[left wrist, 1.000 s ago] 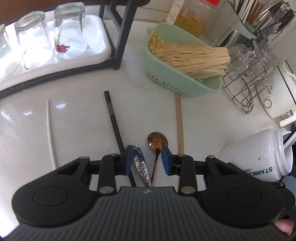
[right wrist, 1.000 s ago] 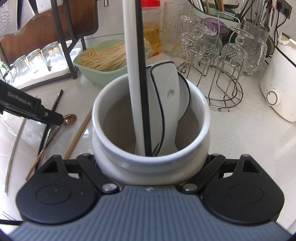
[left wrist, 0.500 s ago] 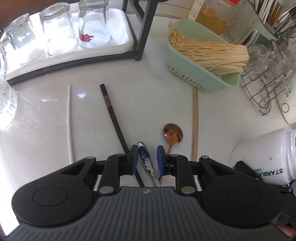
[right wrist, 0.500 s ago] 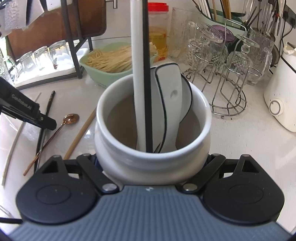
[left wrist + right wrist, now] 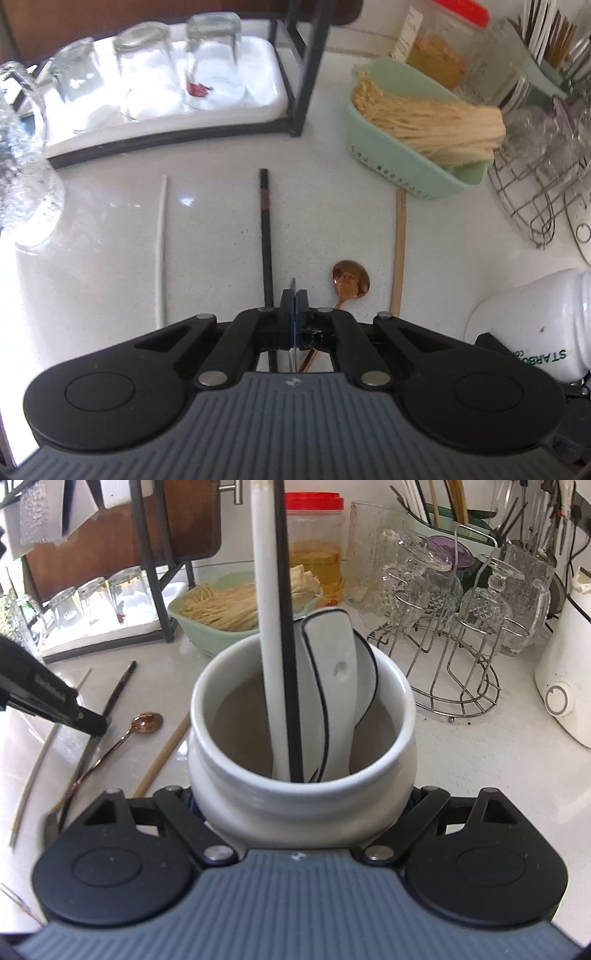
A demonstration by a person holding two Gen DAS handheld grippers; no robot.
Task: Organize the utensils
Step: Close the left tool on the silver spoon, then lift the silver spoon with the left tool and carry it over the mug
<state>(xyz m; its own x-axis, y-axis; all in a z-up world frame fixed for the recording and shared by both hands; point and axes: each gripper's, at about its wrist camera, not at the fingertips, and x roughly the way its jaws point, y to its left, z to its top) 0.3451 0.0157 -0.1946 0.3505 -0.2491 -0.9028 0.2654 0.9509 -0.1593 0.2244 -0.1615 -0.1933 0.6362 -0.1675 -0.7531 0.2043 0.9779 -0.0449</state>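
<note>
My left hand-held gripper [image 5: 294, 301] sits low centre in its view, and its jaws have just been closing: the pads now pinch the thin silver utensil handle [image 5: 293, 286], seen edge-on as a sliver poking out above the pads. Whether it is a fork, a spoon or a knife I cannot tell. Just right of the pads lies the copper spoon [image 5: 350, 283], bowl up; beyond that a bamboo chopstick [image 5: 398, 254]. Left of the pads a black chopstick [image 5: 266, 236] runs up the table [image 5: 325, 221], and further left lies a white chopstick [image 5: 161, 251].

In the right view, my right hand-held gripper [image 5: 303, 805] has its jaws spread wide around the white ceramic holder [image 5: 301, 790], clasping it at bottom centre. Standing inside are a white chopstick, a black chopstick and a white soup spoon [image 5: 332, 686].

Further back, upper middle, sits the green basket [image 5: 192, 624] of pale sticks; upper left, upturned glasses [image 5: 144, 70] on a white tray.
</note>
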